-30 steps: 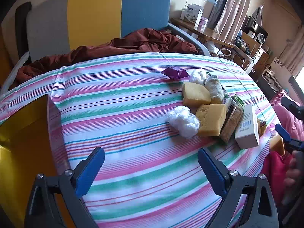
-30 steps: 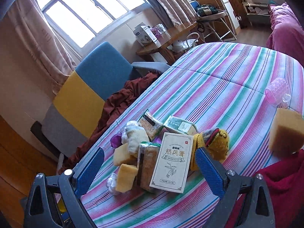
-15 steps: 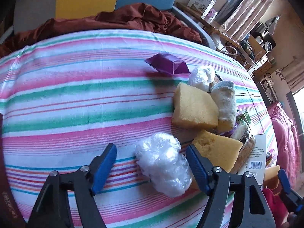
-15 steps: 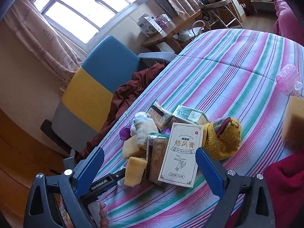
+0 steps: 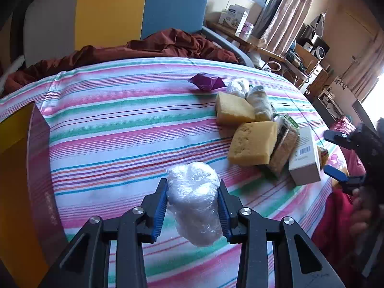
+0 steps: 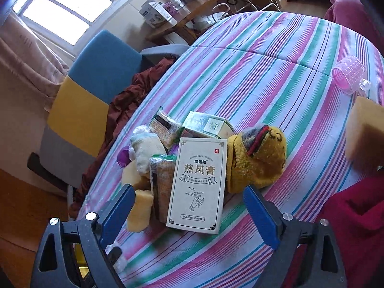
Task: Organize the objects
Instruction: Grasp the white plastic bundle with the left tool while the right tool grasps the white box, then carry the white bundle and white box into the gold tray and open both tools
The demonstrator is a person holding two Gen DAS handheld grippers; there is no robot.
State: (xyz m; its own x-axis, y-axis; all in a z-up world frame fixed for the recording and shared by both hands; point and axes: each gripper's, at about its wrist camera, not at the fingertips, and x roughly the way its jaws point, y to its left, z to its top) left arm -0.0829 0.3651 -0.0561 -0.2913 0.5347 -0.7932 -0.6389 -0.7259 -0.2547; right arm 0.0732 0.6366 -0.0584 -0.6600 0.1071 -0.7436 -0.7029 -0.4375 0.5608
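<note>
My left gripper (image 5: pixel 192 206) had just been closing, and its blue fingers (image 5: pixel 159 212) were now clenched on a crumpled ball of clear plastic wrap (image 5: pixel 194 201), one pad pressing each side of it. The ball seemed lifted a little above the striped cloth (image 5: pixel 120 124) that covered the tabletop, though I could not tell this for sure.

Beyond it, to the right, the other things lay together in a group: two yellow sponges (image 5: pixel 252 144), touching each other, a purple wrapper (image 5: pixel 206 81), a second small ball of plastic, a rolled grey sock and a white box with a barcode (image 5: pixel 304 158). At the left edge stood a yellow box (image 5: pixel 19 168).

My right gripper (image 6: pixel 187 206) had narrowed only slightly and its fingers (image 6: pixel 261 218) remained released, with nothing grasped. They stood wide apart, in front of a white carton with Chinese characters (image 6: pixel 199 184). This carton leaned on a packet of brown scouring pads (image 6: pixel 163 187), and a yellow knitted sock (image 6: pixel 256 158) lay just beside it on the right. A pink hair roller (image 6: pixel 349 74) lay well apart, near the far right edge of the cloth, and one more sponge (image 6: pixel 364 136) was blurred at the right border.
</note>
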